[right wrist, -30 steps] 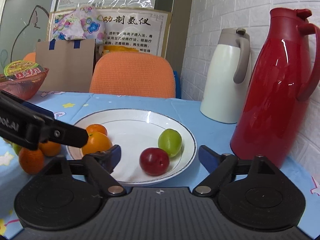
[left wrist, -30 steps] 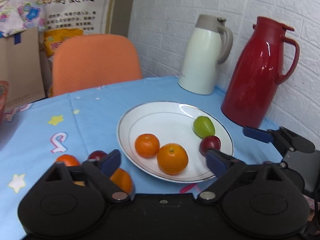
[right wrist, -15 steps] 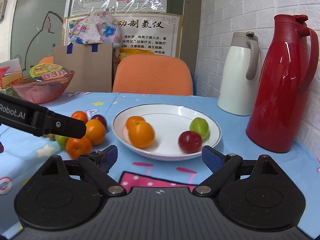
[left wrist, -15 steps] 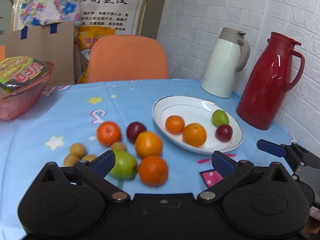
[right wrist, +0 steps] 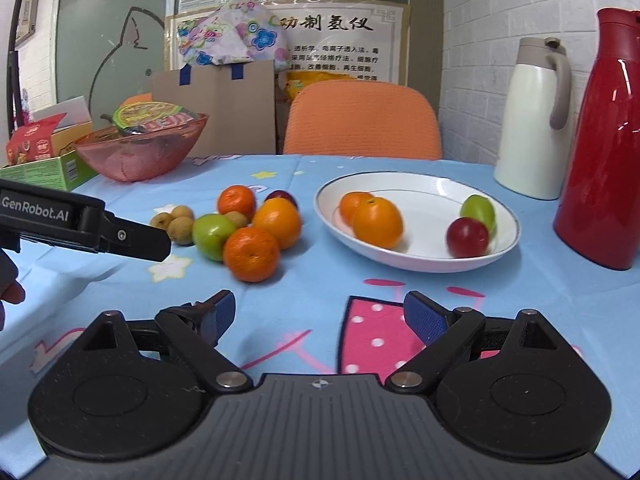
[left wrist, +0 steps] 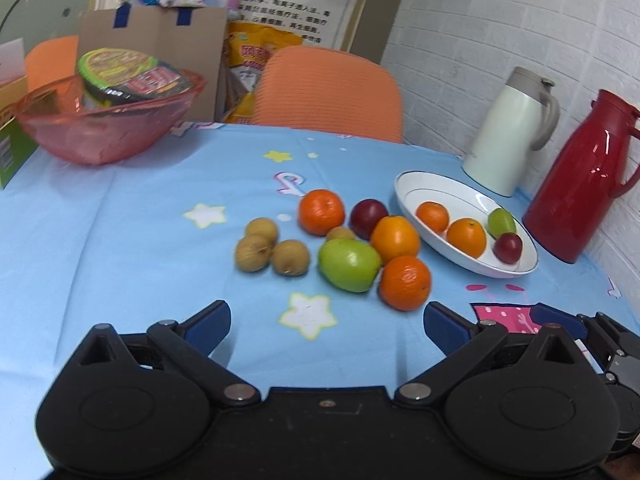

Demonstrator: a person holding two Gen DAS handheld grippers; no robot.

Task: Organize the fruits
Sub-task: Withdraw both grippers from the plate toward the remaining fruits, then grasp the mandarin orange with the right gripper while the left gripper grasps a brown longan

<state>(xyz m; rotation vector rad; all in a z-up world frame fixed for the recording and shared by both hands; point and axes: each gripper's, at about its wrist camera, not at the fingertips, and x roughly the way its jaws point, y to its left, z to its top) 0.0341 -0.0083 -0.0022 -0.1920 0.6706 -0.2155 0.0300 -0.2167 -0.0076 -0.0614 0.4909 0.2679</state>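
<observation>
A white plate (left wrist: 444,188) (right wrist: 408,188) holds two oranges (left wrist: 466,237) (right wrist: 378,222), a green fruit (left wrist: 501,222) (right wrist: 478,208) and a red plum (left wrist: 508,247) (right wrist: 467,237). Left of the plate, loose on the blue cloth, lie three oranges (left wrist: 405,282) (right wrist: 251,254), a green apple (left wrist: 349,265) (right wrist: 210,234), a dark plum (left wrist: 369,218) and several small brown fruits (left wrist: 272,250) (right wrist: 178,220). My left gripper (left wrist: 326,326) is open and empty, hovering short of the pile. My right gripper (right wrist: 318,314) is open and empty, in front of the plate.
A cream jug (left wrist: 510,132) and a red flask (left wrist: 580,180) stand by the brick wall beyond the plate. A pink bowl (left wrist: 108,120) holding a noodle cup sits at the far left. An orange chair (left wrist: 328,94) stands behind the table.
Both grippers have pulled back from the plate toward the near edge; the left one also swung left, bringing the loose fruit pile and pink bowl into view. Both stayed open.
</observation>
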